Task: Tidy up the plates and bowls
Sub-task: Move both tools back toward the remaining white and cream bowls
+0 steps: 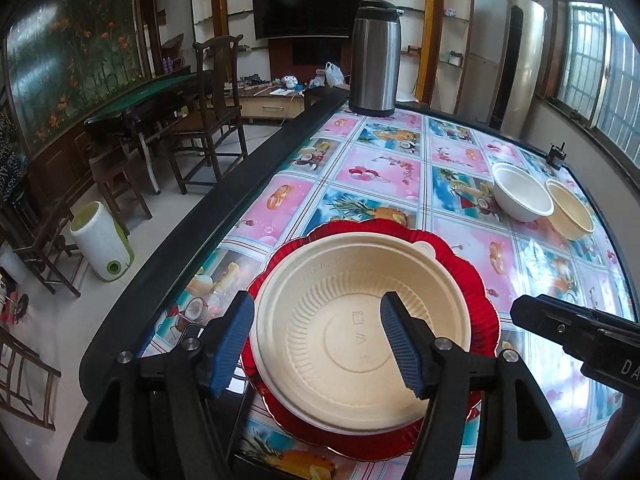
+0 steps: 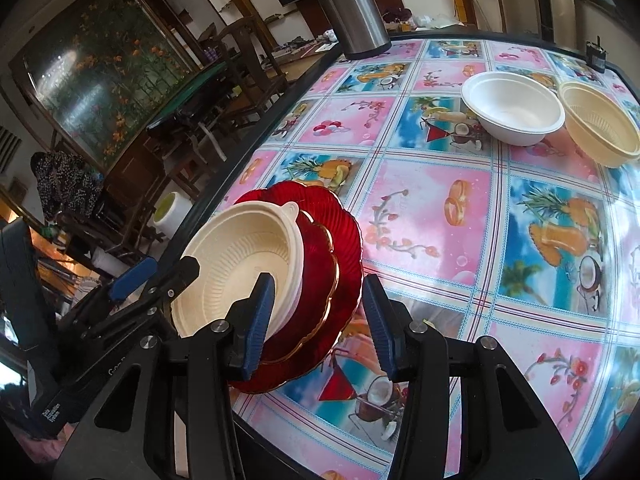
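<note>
Three bowls [image 1: 360, 316] [image 1: 520, 194] [image 1: 572, 212], two stacked red plates [image 2: 344, 240].

1. A steel thermos jug [image 1: 375, 58] is set upright at the far edge of the table [image 1: 384, 168], which is covered by a fruit-patterned cloth.
2. A dark television [image 1: 314, 8] is mounted on the far wall.
3. Wooden chairs [image 1: 212, 108] are seen left of the table.
4. A white-and-green bin [image 1: 102, 246] is placed on the floor.
5. A floral mural [image 1: 76, 52] is hung on the left wall.
</note>
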`<state>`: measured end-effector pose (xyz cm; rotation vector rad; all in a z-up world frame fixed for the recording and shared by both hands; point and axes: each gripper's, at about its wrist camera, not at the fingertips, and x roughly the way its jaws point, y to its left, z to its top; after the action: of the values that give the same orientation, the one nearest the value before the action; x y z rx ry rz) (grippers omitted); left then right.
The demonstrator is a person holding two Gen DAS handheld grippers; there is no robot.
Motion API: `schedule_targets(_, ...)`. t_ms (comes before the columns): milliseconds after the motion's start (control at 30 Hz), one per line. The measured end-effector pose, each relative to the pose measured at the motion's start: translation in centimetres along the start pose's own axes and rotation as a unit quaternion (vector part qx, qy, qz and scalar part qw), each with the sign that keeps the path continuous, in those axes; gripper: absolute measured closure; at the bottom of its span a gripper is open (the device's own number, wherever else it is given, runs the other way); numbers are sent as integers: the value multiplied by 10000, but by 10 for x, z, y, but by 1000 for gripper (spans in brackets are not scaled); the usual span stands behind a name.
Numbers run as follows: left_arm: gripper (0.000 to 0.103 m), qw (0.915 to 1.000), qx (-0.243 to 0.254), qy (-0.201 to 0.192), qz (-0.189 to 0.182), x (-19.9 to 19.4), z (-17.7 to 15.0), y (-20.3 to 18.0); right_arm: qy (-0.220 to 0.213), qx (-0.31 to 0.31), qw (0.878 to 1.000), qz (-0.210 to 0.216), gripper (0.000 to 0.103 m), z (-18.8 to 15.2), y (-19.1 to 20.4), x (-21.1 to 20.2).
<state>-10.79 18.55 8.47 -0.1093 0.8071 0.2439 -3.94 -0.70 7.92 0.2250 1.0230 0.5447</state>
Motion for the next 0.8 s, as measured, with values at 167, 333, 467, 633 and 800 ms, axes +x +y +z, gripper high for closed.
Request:
schedule_targets(167,37,9999,48,-81,-139,-3,3,-11,-97,104,9999,0,57,-3,-10,-9)
schedule_targets(333,37,9991,192,-226,-317,-10,5,-31,-229,267,9994,-71,57,-5,-25,-20)
schedule_targets(467,33,9978,392,-298,-446,-12,6,-53,-312,438,9985,-136,57,-8,-41,-30)
schedule_targets(633,33,9957,569,-314,-655,-12,6,-79,-392,668,9967,-246,57,-13,-62,-44)
schedule_targets(800,32,9936,737,-273,-809,-9,5,-102,-487,850,9945,-375,57,-17,-81,-58)
